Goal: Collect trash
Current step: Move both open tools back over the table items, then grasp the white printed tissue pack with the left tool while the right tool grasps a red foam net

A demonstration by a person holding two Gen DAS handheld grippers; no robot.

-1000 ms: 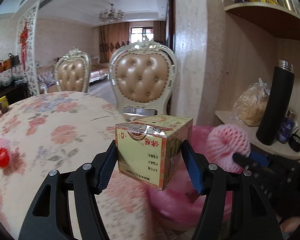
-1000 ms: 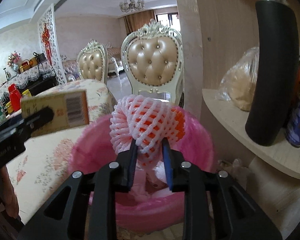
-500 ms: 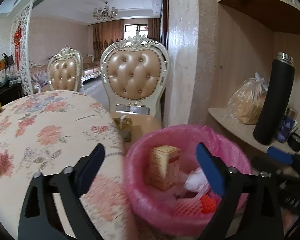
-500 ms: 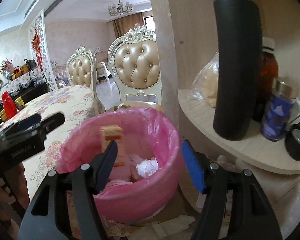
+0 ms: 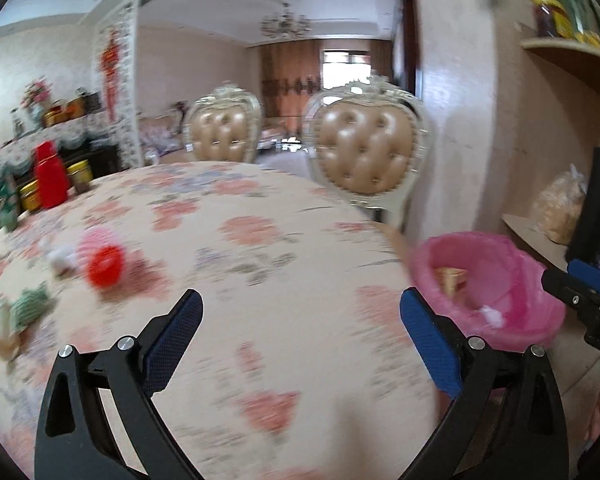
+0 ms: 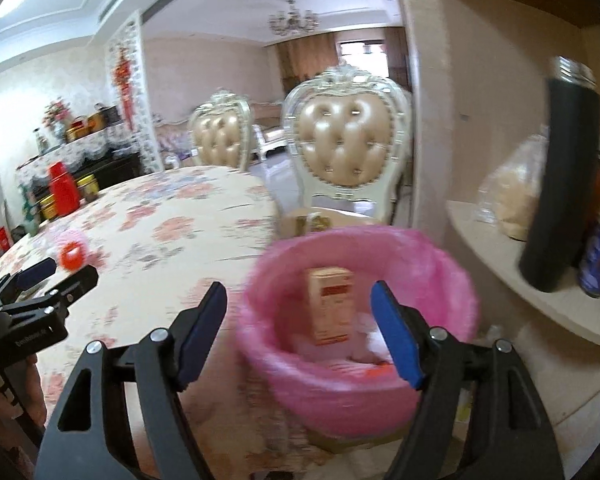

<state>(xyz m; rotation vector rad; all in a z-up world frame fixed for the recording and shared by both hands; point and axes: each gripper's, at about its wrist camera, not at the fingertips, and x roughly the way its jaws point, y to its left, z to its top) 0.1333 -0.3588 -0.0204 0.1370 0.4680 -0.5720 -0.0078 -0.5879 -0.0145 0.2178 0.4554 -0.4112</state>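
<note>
Inside the pink-lined bin (image 6: pixel 356 384), just off the table's (image 5: pixel 228 264) edge, a yellow carton (image 6: pixel 330 304) stands upright (label too blurred to read). Both the left gripper (image 5: pixel 300 340) and right gripper (image 6: pixel 300 332) have just been opening, jaws apart, nothing between them.

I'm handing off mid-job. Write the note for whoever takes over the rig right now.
Left tool: open, empty, over the table.
Right tool: jaws just opened, empty, in front of the pink bin.
Done: the box is in the bin with other scraps.
Left: red item in pink foam net, white scrap and green item on the table's left side.
</note>
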